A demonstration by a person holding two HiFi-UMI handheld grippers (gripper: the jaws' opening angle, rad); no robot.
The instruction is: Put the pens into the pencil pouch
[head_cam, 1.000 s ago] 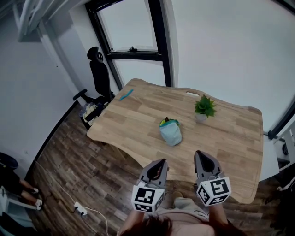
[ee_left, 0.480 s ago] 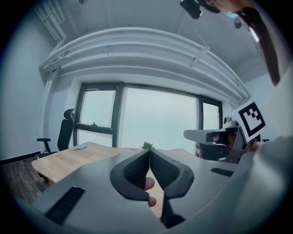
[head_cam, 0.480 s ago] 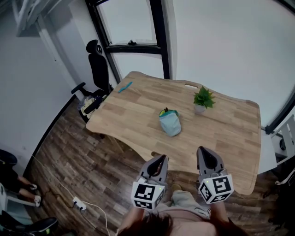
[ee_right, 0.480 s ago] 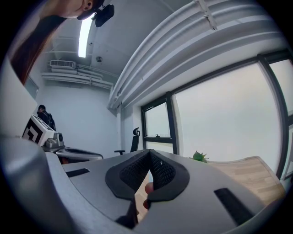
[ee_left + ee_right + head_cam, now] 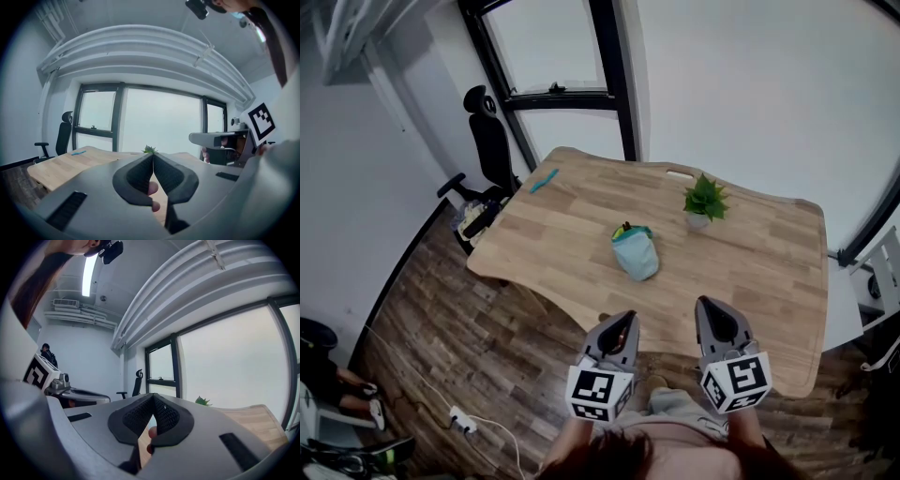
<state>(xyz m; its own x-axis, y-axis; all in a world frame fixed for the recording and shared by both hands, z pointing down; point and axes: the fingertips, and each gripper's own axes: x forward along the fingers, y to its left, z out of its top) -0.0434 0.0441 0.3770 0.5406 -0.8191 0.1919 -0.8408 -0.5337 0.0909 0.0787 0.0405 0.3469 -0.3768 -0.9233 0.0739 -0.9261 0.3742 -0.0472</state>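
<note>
Wooden table (image 5: pixel 750 272) on plank floor, windows behind. Off its near edge: left gripper (image 5: pixel 622 321) and right gripper (image 5: pixel 711 309) side by side, both clenched, nothing between the jaws. Table centre: pale blue pencil pouch (image 5: pixel 635 253). Toward the far edge: potted plant (image 5: pixel 704 202). Far left corner: blue pen (image 5: pixel 543 180), alone. Office chair (image 5: pixel 487 150) beyond.

Even daylight came from the window (image 5: pixel 159 119), blown out white. Ceiling lamp (image 5: pixel 87 275) glared. Heavy fisheye bending throughout; dark rounded corners in both gripper views. Shadows faint, soft.
</note>
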